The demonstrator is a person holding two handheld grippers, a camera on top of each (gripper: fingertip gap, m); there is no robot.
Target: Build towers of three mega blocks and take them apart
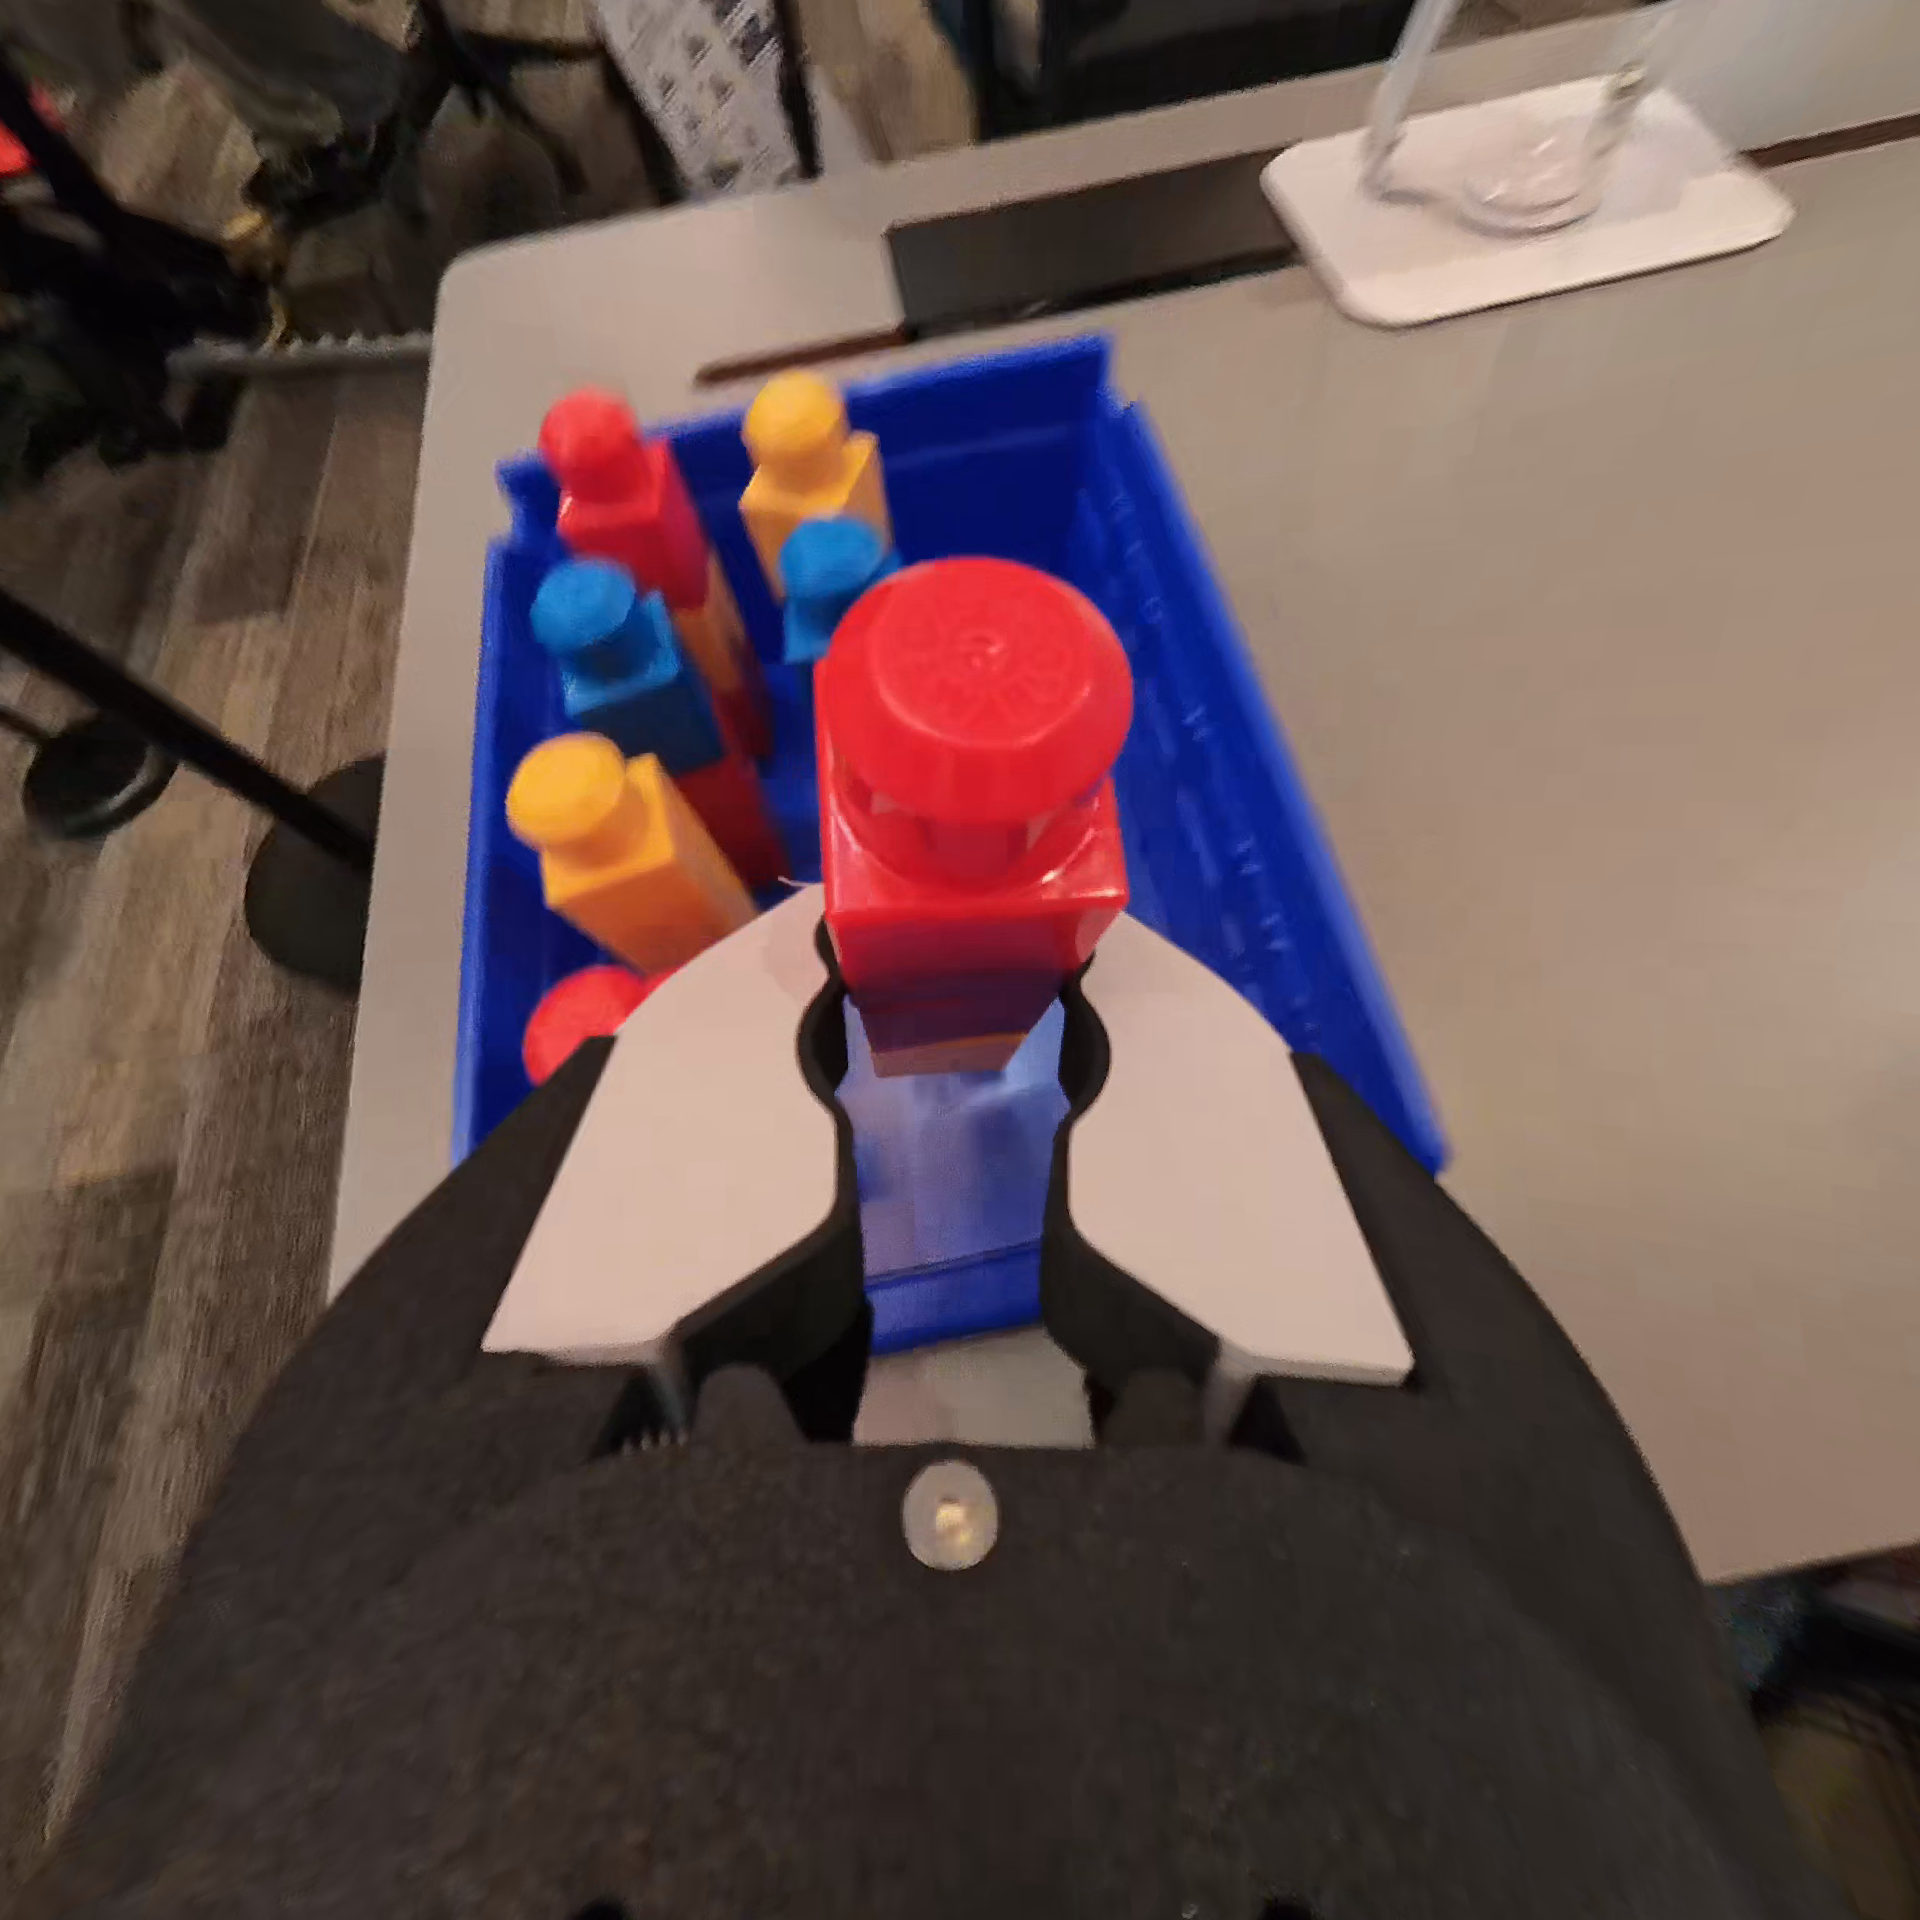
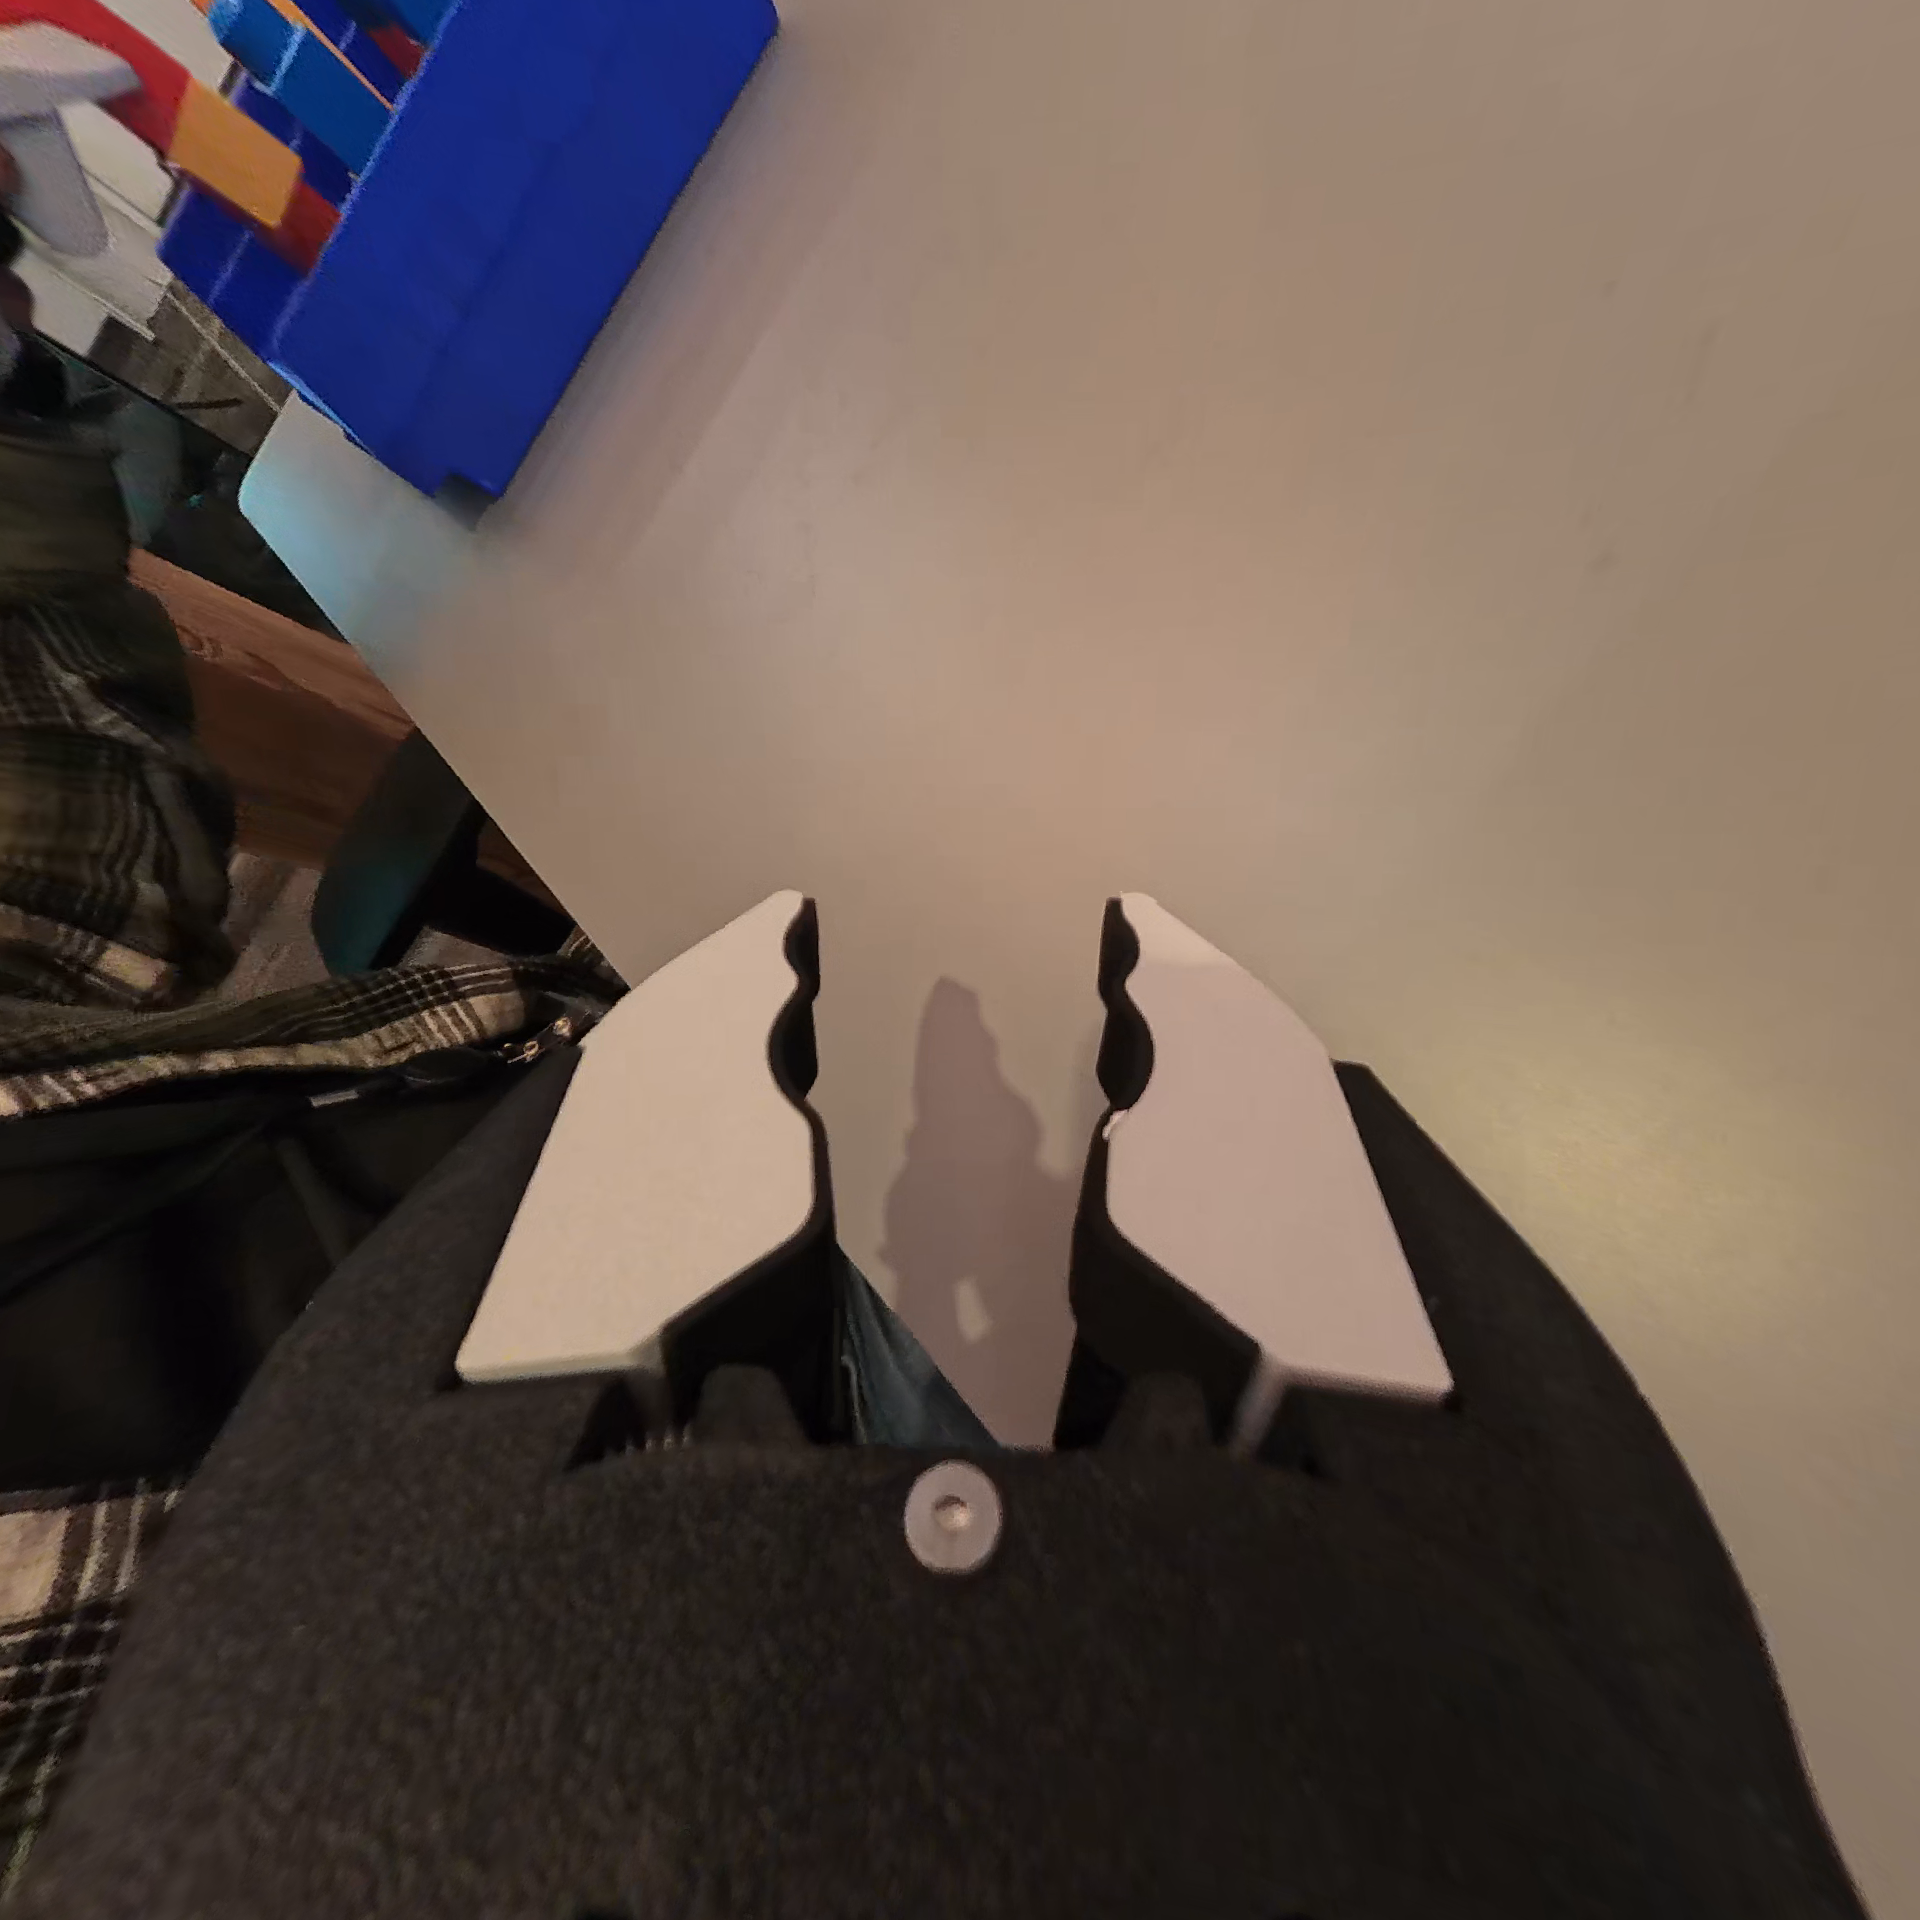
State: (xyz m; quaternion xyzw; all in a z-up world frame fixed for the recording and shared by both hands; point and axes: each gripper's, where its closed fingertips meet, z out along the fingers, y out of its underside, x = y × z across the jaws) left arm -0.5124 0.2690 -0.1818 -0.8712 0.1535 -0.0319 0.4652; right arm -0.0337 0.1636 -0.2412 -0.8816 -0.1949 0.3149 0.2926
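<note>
Left tool [image 1: 951,1023]: clamped on a tower [image 1: 961,831], apparently to lift or seat it in the blue bin [image 1: 1195,665].
Tower: red block on top, orange showing below; other towers stand upright in the bin.
Right tool [image 2: 961,997]: open, empty, above the bare bench [image 2: 1247,520].

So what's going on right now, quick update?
Left tongs shut on red-topped tower, over blue bin. Right tongs open, empty, above table. Nothing blocking.
</note>
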